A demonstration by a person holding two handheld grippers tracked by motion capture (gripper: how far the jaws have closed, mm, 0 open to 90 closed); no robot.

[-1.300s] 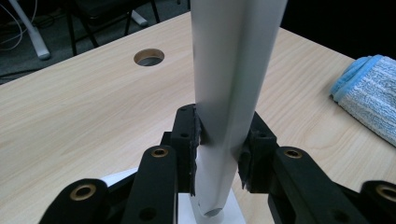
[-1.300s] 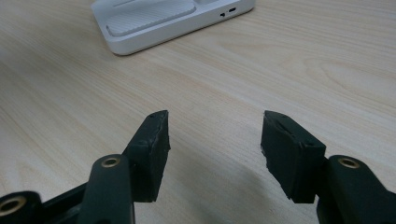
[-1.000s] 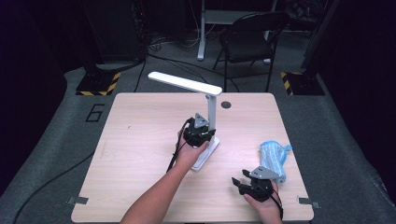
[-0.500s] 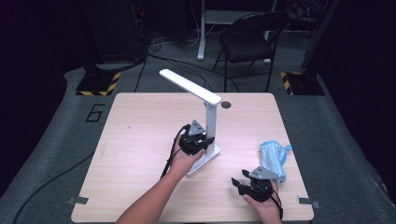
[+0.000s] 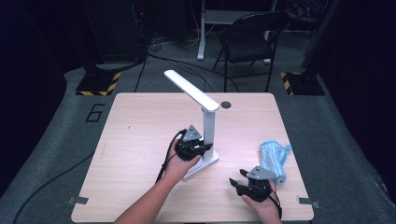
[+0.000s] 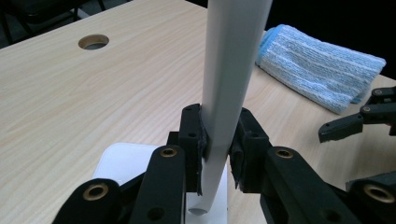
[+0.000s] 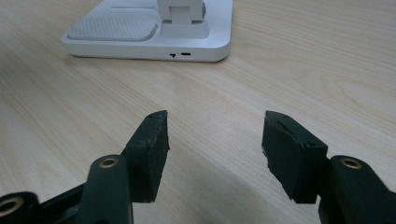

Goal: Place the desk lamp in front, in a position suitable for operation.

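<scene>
A white desk lamp (image 5: 208,128) stands near the middle of the wooden table (image 5: 135,140), its long head (image 5: 191,89) angled toward the far left. My left gripper (image 5: 198,148) is shut on the lamp's upright post just above the base (image 5: 201,167). In the left gripper view both pads press the white post (image 6: 231,70) between them, and my left gripper (image 6: 219,149) holds it low down. My right gripper (image 5: 237,181) rests near the front right edge, open. In the right gripper view my right gripper (image 7: 215,140) has bare wood between its jaws and faces the lamp base (image 7: 149,37).
A folded blue cloth (image 5: 274,158) lies at the table's right side, just beyond my right hand, and the same blue cloth (image 6: 322,70) appears behind the post. A round cable hole (image 5: 226,104) sits at the far edge. A black chair (image 5: 252,37) stands beyond the table.
My left gripper has pulled the lamp toward the near edge and turned it, so the head swung from pointing left to pointing far left. The right gripper stayed put.
</scene>
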